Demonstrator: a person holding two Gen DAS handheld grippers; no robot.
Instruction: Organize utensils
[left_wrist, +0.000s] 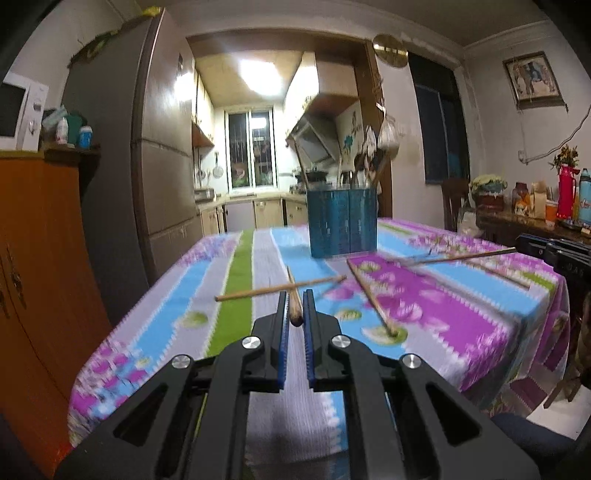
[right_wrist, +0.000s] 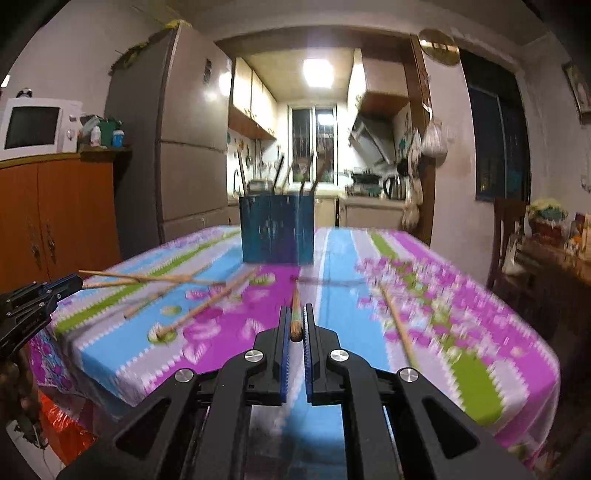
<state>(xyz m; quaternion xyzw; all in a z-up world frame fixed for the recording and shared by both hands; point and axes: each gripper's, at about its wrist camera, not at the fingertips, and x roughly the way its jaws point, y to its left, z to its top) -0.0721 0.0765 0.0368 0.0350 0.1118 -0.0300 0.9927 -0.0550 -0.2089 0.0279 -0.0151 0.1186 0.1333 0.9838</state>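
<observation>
Two grippers, one chopstick each: in the left wrist view the left gripper (left_wrist: 295, 306) pinches a chopstick (left_wrist: 293, 301) above the striped tablecloth (left_wrist: 461, 317) with the blue utensil holder (left_wrist: 343, 223) farther back, and in the right wrist view the right gripper (right_wrist: 295, 323) likewise clamps its own chopstick (right_wrist: 295, 314), loose ones (right_wrist: 207, 302) lying nearby.

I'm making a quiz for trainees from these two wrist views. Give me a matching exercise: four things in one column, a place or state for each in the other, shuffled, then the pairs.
Things:
1. left gripper
2. blue holder
3. microwave
4. loose chopsticks

Places or states:
A. on the orange cabinet
B. lying scattered on the tablecloth
C. shut on a chopstick
D. standing at the table's far end, utensils inside

Pairs: 1-C, 2-D, 3-A, 4-B
</observation>
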